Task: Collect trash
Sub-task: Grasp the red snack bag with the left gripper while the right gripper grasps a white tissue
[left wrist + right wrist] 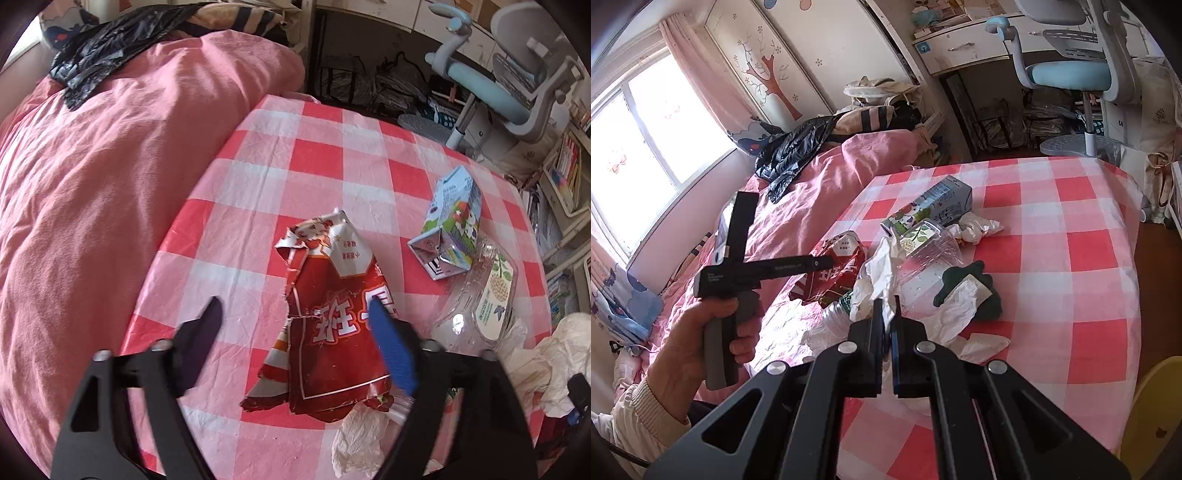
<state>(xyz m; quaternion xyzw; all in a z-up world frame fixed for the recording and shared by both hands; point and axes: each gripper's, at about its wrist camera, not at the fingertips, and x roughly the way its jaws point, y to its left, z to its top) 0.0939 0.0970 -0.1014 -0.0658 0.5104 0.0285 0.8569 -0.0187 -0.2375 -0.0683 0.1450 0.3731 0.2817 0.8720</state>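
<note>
A right gripper (887, 301) clamps white tissue (882, 273) over a checked table (1082, 251); the left gripper (299, 314), jaws apart, straddles a red snack bag (328, 325). Beyond lie a milk carton (938, 203) and plastic cup (931, 247) (all uncollected). Collection looks barely begun.

Glossy, crinkled foil on the red snack bag (328, 314) under my left gripper (295, 317); thin, wrinkled plastic sheeting over the worktop (321, 147); matt coated card on the milk carton (450, 229); soft, rumpled tissue (956, 310); clear, shiny bottle (476, 295).
</note>
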